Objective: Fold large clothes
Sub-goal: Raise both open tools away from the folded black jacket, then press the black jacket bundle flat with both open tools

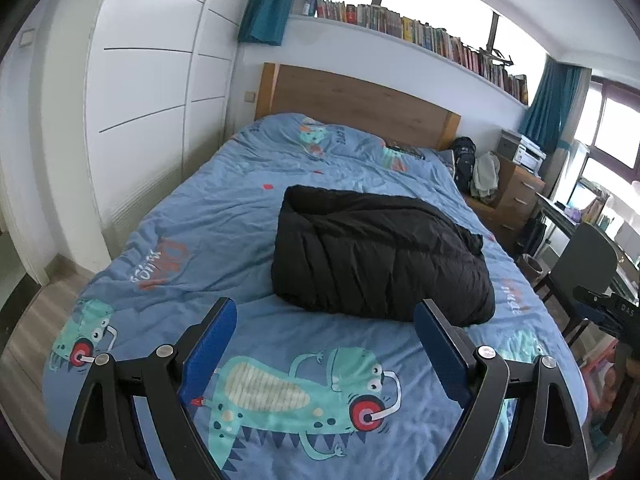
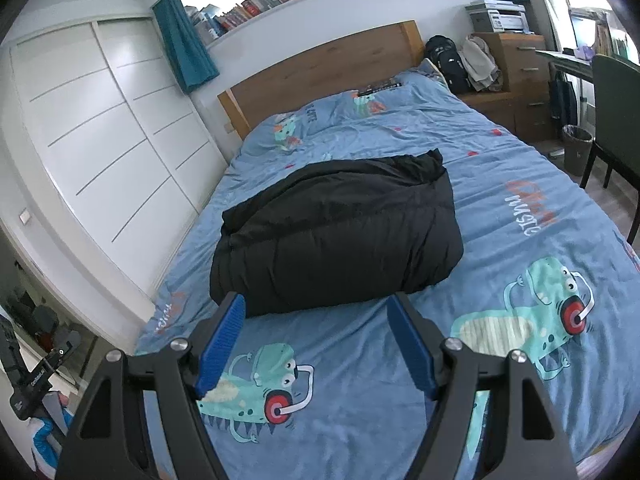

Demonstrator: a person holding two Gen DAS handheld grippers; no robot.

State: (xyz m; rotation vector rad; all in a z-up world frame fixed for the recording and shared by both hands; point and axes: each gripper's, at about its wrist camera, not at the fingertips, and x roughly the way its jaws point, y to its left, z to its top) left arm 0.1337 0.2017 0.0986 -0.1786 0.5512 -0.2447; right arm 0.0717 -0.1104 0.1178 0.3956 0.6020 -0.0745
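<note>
To your left a white wardrobe with flat panelled doors runs close along the bed's left edge, leaving only a thin strip of wood-look floor there. Your left gripper hovers over the foot of the bed, its 2 blue ribbed fingers spread wide apart and holding nothing. Just beyond them lies the black jacket, a puffy quilted bundle folded into a thick rectangle, resting mid-bed on the wrinkled blue duvet, with open cover all round it. Your right gripper hangs over the same near end, fingers likewise wide apart and empty, tips near the jacket's front edge but not touching. The duvet's print shows teal cartoon monsters wearing red headphones, and the word "music" reads in white beside orange lettering. On the right the room is tighter: a wooden drawer unit, a mesh bin and a dark chair stand near the bed's right edge.
</note>
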